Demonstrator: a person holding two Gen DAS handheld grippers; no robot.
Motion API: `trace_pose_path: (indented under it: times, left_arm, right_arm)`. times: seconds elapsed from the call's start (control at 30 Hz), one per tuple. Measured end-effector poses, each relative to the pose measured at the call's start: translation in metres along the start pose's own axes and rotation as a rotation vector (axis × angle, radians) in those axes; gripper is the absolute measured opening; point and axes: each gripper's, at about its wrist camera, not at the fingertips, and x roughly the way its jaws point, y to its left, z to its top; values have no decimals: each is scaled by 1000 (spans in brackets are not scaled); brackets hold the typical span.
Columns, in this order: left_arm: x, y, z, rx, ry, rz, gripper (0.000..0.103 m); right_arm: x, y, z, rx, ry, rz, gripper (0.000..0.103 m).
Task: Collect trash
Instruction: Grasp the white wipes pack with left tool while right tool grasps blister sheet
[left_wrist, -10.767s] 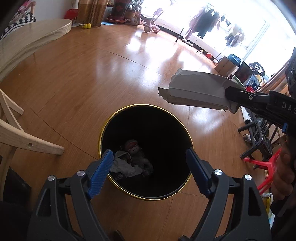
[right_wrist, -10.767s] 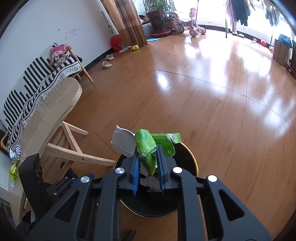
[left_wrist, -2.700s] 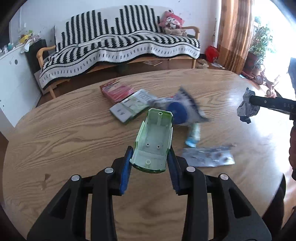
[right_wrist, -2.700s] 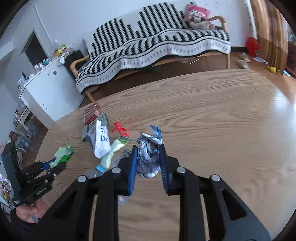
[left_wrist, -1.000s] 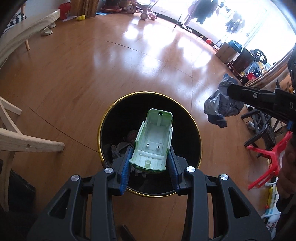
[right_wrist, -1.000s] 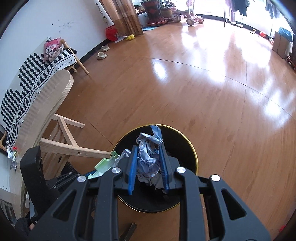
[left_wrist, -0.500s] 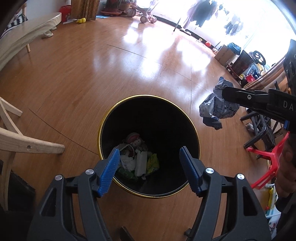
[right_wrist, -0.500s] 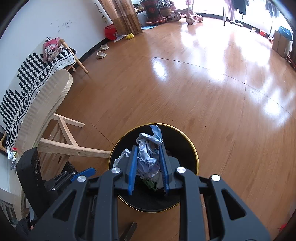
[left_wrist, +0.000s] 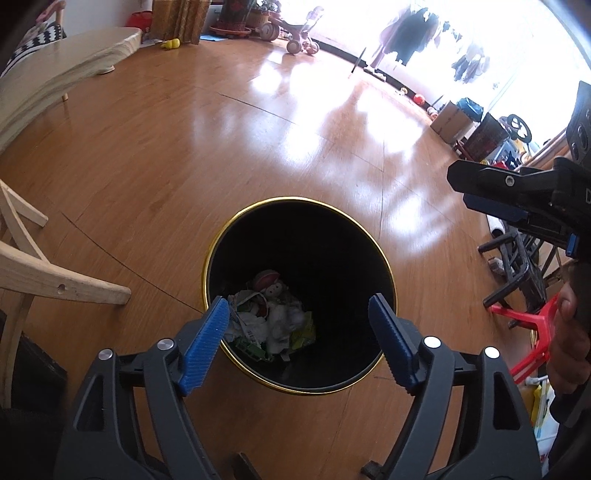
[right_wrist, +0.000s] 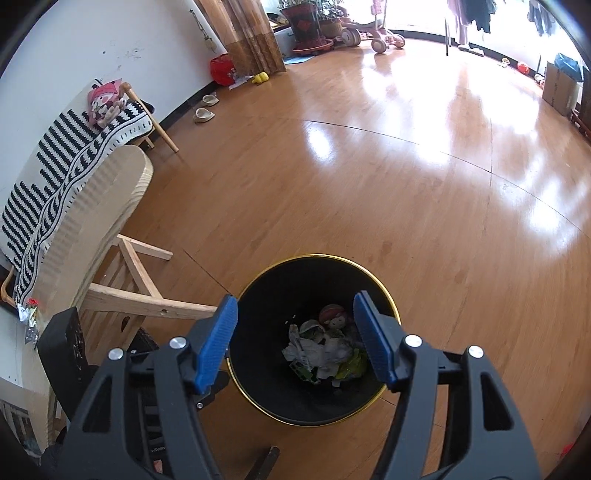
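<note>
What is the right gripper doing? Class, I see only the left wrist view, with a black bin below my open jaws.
Observer: In the right wrist view, the right gripper is wide open and empty.
Operator: Where is it aimed?
Observer: Straight down into the black bin, with the trash pile between its pads.
Operator: Is there more trash to fetch?
Observer: It seems so. A few small wrappers show at the wooden table edge, far left.
</note>
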Motion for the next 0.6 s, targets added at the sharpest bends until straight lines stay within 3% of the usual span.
trace_pose_path:
  times: [0.17, 0.3, 0.43, 0.6]
  left_arm:
    - [-30, 9, -2, -60, -90, 7, 81]
    - [-70, 30, -4, -164, -154, -9, 81]
    - [-130, 56, -10, -179, -216, 82, 81]
    - [-236, 128, -38, -287, -323, 249, 85]
  right_arm:
    - [-7, 25, 8, -45, -16, 25, 68]
    - [-12, 62, 17, -109, -30, 60, 69]
    - [-12, 116, 23, -187, -41, 119, 73]
    - [-3, 210, 26, -309, -21, 242, 74]
